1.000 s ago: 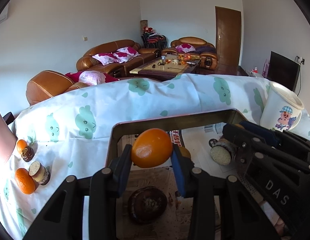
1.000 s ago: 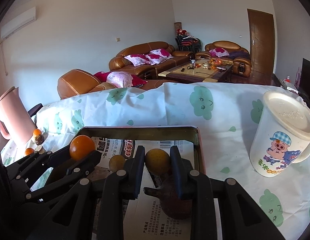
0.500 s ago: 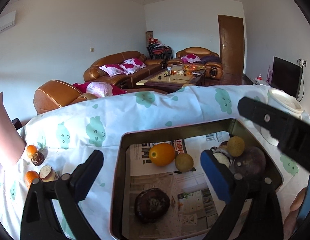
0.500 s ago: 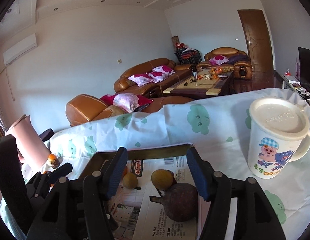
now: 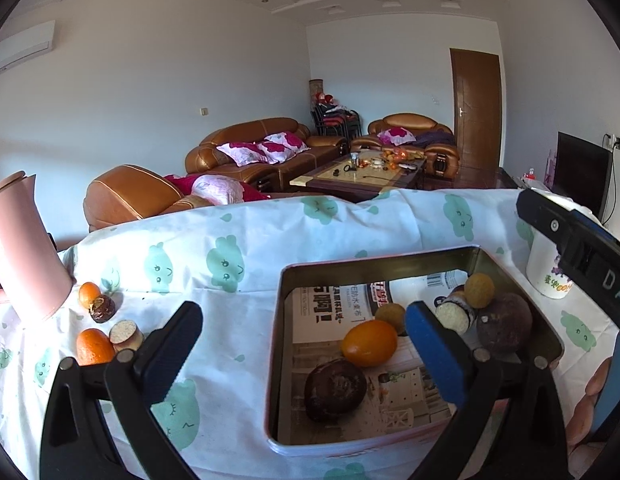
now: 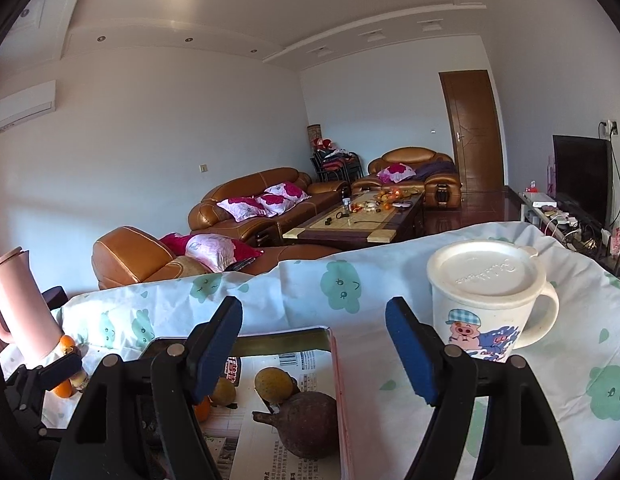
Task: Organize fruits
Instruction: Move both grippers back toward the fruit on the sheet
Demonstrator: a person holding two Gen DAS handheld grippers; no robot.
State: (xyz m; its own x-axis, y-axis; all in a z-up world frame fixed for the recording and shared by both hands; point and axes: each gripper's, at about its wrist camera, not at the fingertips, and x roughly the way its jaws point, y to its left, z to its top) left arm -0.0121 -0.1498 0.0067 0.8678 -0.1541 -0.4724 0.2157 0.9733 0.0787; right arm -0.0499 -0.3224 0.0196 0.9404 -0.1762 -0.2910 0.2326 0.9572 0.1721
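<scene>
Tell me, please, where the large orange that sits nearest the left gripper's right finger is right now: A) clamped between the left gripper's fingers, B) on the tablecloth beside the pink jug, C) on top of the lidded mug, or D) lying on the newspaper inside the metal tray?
D: the orange lies on the newspaper inside the tray, while the left gripper stands open with nothing between its fingers.

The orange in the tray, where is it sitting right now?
In the left wrist view the orange lies on the newspaper inside the metal tray, near its middle, just behind a dark round fruit and beside a small yellowish fruit.
</scene>
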